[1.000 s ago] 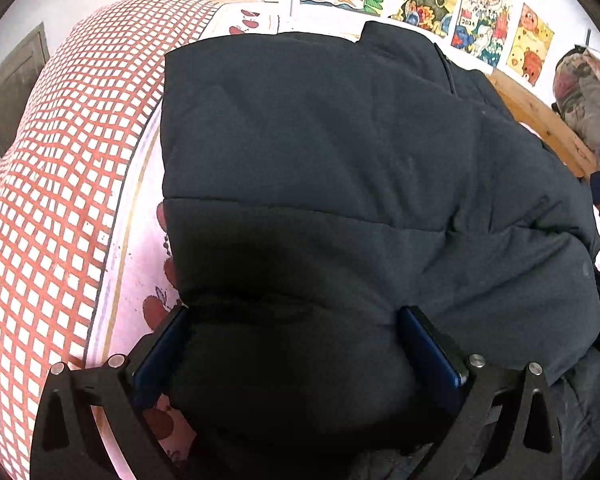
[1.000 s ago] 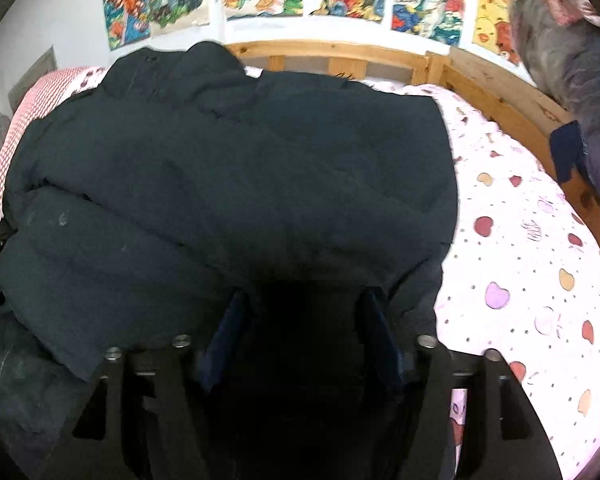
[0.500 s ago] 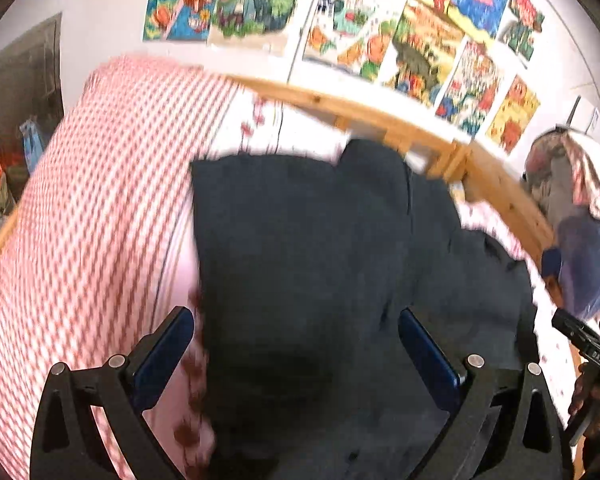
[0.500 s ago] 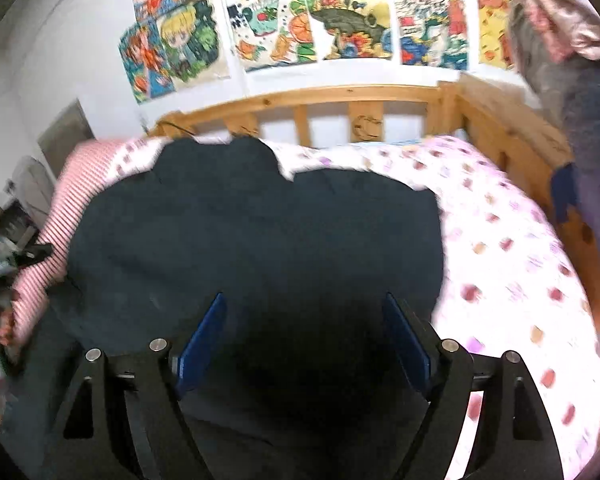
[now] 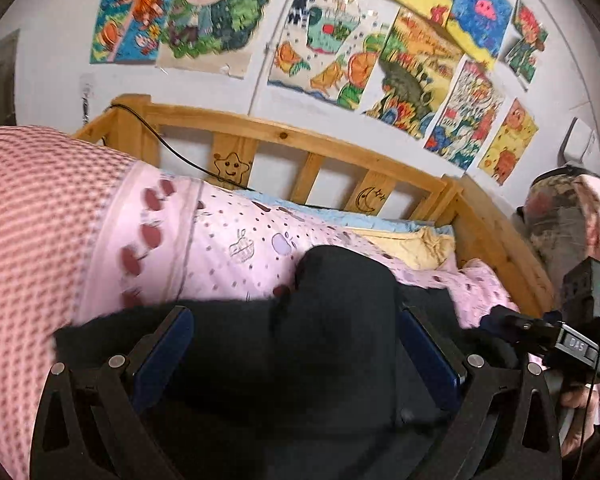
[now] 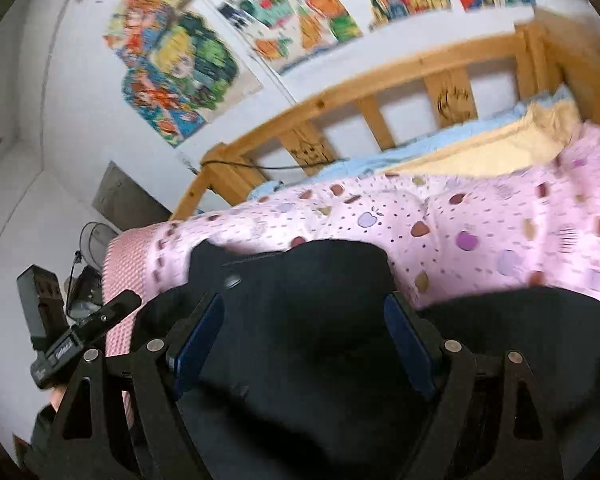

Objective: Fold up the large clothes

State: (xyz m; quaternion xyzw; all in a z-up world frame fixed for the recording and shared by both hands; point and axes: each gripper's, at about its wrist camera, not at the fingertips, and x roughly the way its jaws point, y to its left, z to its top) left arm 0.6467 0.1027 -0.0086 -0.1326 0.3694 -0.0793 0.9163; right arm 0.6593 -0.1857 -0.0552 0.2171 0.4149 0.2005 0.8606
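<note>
So the big change is the whole view: a second ago both your cameras looked down on the black jacket [image 5: 332,344] spread flat over the bed [image 5: 236,248], and now they're tipped up at the wooden headboard [image 5: 300,148] and the wall of drawings [image 5: 340,52]. Way more pink apple-print sheet is showing than before, plus the yellow and blue bedding [image 6: 480,148] at the far end, which was hidden under the coat earlier.

The jacket itself now sits low in both views, bunched into a dark mound near you instead of reaching toward the headboard. My read: you've pulled the near edge up and back, so either a fold is mid-flight or you're repositioning the whole thing. Both views are blurry, so I can't tell how tidy the layers are.

The checked pink blanket [image 5: 32,240] is off at the left side of the bed, same as before.

Your left gripper [image 5: 296,352] has its jaws spread wide with a hump of jacket bulging up between them. Your right gripper [image 6: 304,340] looks the same, wide apart with fabric filling the gap. The pads flank the cloth, but I can't tell if they're actually biting it or just cradling it, so check your hold before you swing the fold over.
</note>
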